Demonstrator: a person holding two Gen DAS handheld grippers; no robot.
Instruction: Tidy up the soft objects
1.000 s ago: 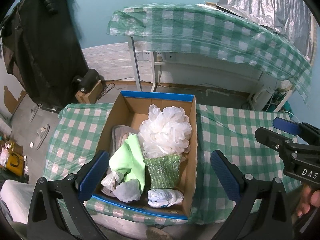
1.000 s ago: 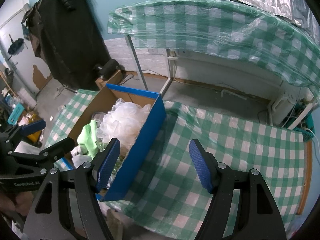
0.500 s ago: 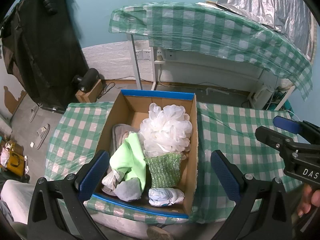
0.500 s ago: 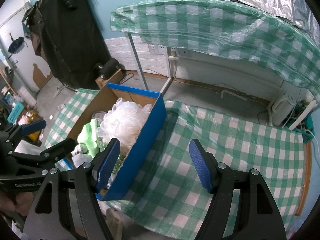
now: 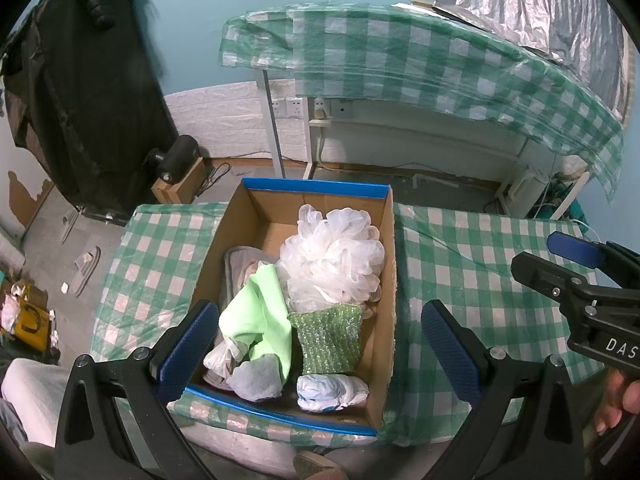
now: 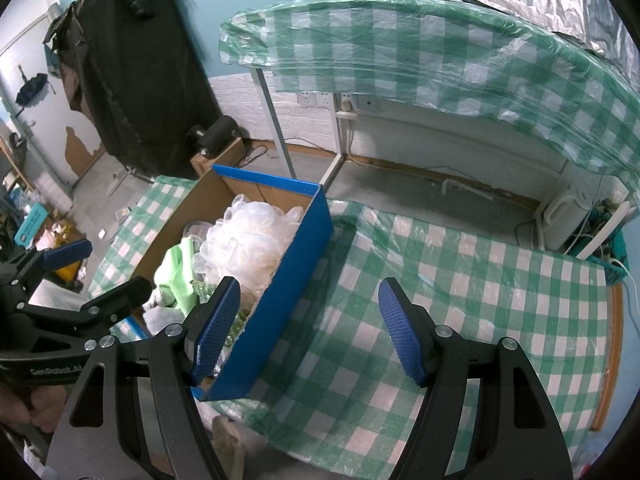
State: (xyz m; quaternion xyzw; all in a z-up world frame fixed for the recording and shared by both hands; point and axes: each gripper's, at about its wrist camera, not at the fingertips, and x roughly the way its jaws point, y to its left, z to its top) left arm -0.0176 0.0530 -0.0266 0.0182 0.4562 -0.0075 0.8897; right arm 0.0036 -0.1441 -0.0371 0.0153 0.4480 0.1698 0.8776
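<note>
A blue-edged cardboard box [image 5: 384, 264] stands on the checked table [image 5: 472, 264]. It holds a white mesh pouf [image 5: 332, 256], a light green cloth [image 5: 256, 312], a sparkly green sponge [image 5: 326, 340], a grey pad [image 5: 256, 378] and a small white-blue bundle [image 5: 332, 388]. My left gripper [image 5: 320, 348] is open and empty, above the box's near end. My right gripper [image 6: 310, 332] is open and empty, above the table beside the box's blue side [image 6: 280, 300]; it also shows in the left wrist view [image 5: 580, 272].
A second table under a green checked cover [image 5: 400, 52] stands behind. A dark coat [image 5: 80, 100] hangs at the left. Cables and a white appliance [image 6: 560, 220] sit on the floor at the right.
Both grippers have drawn back slightly from the box; jaws stay open. Nothing in the box has moved.
</note>
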